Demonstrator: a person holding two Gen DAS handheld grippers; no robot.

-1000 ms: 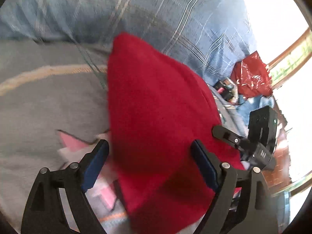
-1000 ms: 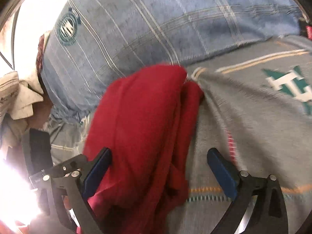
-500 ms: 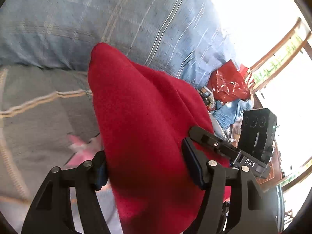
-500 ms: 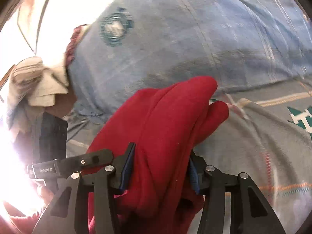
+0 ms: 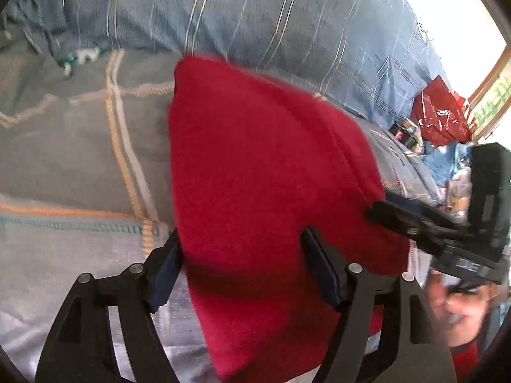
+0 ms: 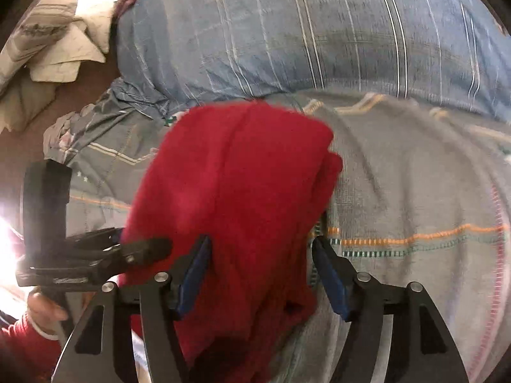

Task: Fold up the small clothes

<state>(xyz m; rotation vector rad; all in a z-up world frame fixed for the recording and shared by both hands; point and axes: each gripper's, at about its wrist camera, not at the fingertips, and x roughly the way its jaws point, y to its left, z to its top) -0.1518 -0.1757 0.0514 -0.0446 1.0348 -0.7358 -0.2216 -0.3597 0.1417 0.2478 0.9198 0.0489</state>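
Red cloth (image 5: 262,172) sits between both grippers' partly spread fingers (image 5: 319,268), which have just been opening, pads seemingly touching it.

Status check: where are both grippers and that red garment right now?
Left gripper and right gripper: jaws just eased wider, red garment bunched between both. Garment over the grey blanket, blue pillow behind. Nothing blocking.
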